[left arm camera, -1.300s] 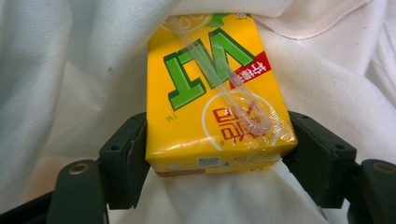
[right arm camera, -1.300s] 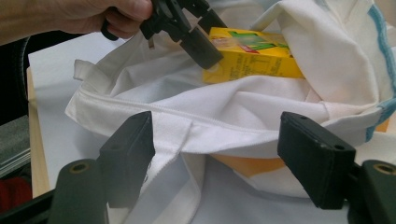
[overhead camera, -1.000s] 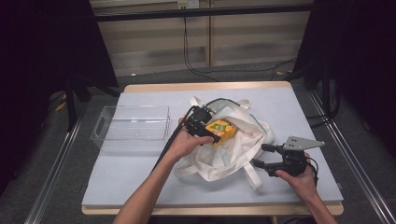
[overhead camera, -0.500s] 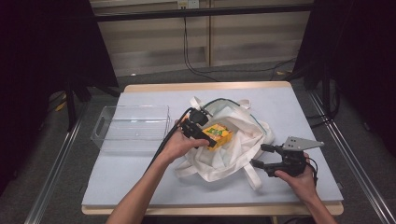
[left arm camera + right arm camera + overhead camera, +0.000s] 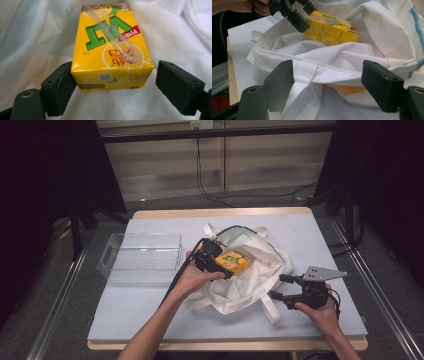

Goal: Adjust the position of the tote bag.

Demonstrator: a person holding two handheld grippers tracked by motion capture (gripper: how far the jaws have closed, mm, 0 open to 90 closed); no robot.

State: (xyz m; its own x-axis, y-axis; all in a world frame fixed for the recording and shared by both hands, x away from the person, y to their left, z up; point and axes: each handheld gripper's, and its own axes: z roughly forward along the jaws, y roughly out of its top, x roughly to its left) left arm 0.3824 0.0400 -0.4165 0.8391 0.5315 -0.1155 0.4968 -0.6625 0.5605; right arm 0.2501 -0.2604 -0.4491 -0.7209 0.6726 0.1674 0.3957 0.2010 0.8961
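Juice carton (image 5: 111, 47), yellow, lies on the white cloth bag (image 5: 250, 280) at mid-table. The left gripper (image 5: 212, 260) has just been widening its jaws: one pad touches the carton's side, the other stands clear (the carton sits between them, unpinched). The right gripper (image 5: 287, 287) is spread, straddling the bag's hem without pressing. A clear plastic bin (image 5: 142, 257) sits just left of the bag.

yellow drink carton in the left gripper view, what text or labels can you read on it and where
"VLT" in big green letters, upside down, on the top face of the yellow carton.
"TM", tiny, beside those letters.
Red banner and red characters on the same face: unreadable.
Small print and code square on its end face: too small.
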